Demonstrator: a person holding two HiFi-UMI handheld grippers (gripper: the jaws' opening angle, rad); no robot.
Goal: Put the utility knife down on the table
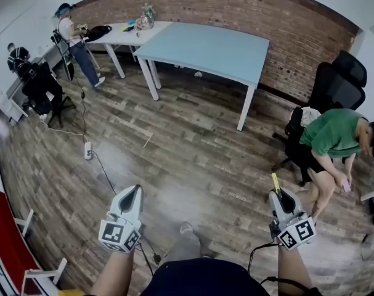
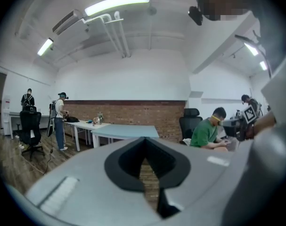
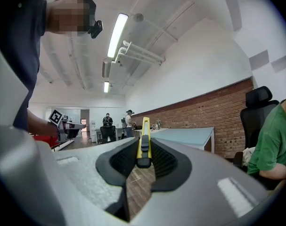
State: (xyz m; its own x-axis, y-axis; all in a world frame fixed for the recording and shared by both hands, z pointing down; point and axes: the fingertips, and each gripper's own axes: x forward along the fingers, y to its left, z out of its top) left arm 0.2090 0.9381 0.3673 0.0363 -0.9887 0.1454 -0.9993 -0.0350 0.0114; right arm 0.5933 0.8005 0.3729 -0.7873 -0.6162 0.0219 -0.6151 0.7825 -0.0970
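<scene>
While both forearms reach forward from the bottom of the head view, the two grippers hang over the wooden floor [image 1: 193,134], well apart from each other and pointing ahead, about level. The left forearm [image 1: 111,275] is bare and carries the left gripper [image 1: 135,190] with its marker cube turned up toward the camera. Its own view shows the jaws drawn together at the tip with nothing between them [image 2: 143,147].

The right forearm [image 1: 291,270] holds the right gripper [image 1: 279,193] at about the same height, its cube also facing up. Its jaws stand narrow and clamp the knife [image 3: 143,142], a slim yellow body with a black slider. The knife stands on edge between the pads, and its far end pokes out past the jaw tips. From the head view that yellow end [image 1: 275,182] shows just ahead of the gripper.

A light blue table [image 1: 205,48] stands by the brick wall, well beyond both grippers, so the knife is in the air and not on it. At the right, near the right gripper, a person in a green shirt [image 1: 334,134] sits bent forward on a black chair.
</scene>
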